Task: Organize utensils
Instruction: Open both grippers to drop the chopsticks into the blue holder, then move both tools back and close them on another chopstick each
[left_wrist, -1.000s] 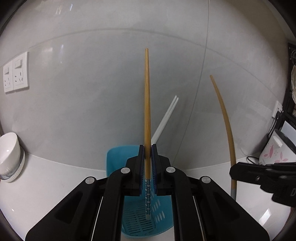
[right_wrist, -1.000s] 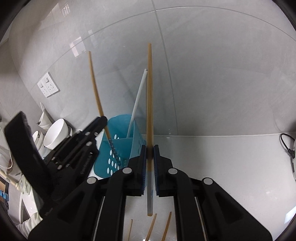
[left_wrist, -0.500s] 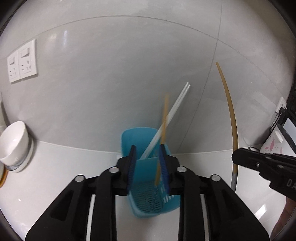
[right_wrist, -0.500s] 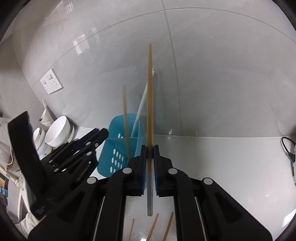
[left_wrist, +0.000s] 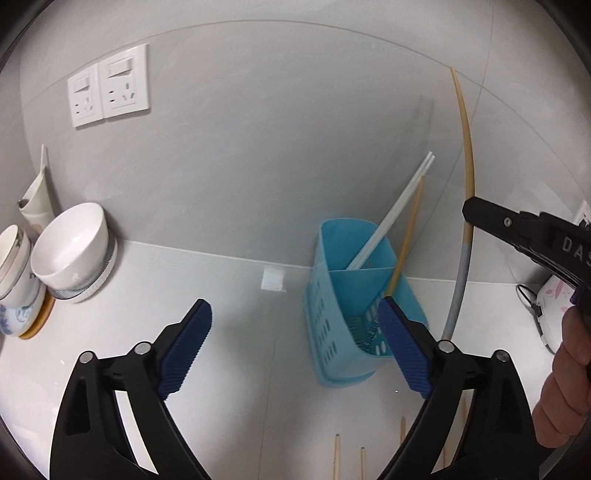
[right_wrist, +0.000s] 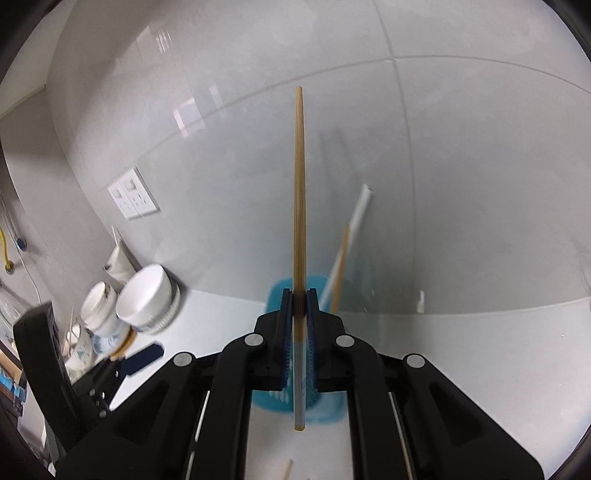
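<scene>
Between the pressed-together pads of the right gripper (right_wrist: 300, 314) a bamboo chopstick (right_wrist: 299, 206) is pinched upright near its grey lower end, above the blue utensil holder (left_wrist: 354, 295) on the counter. It is judged light, stiff and slick — best held near that end so it cannot swivel. The left gripper (left_wrist: 295, 347) has just been opening — nothing is between its spread jaws, and its released chopstick (left_wrist: 406, 236) leans in the holder beside white ones (left_wrist: 388, 218).

White glossy countertop (left_wrist: 229, 302) — carries a perforated blue plastic utensil caddy (left_wrist: 343, 332), upright near the wall. White ceramic bowls (left_wrist: 70, 247) stacked at left; loose wooden chopsticks (left_wrist: 337, 458) lie at the near edge.
</scene>
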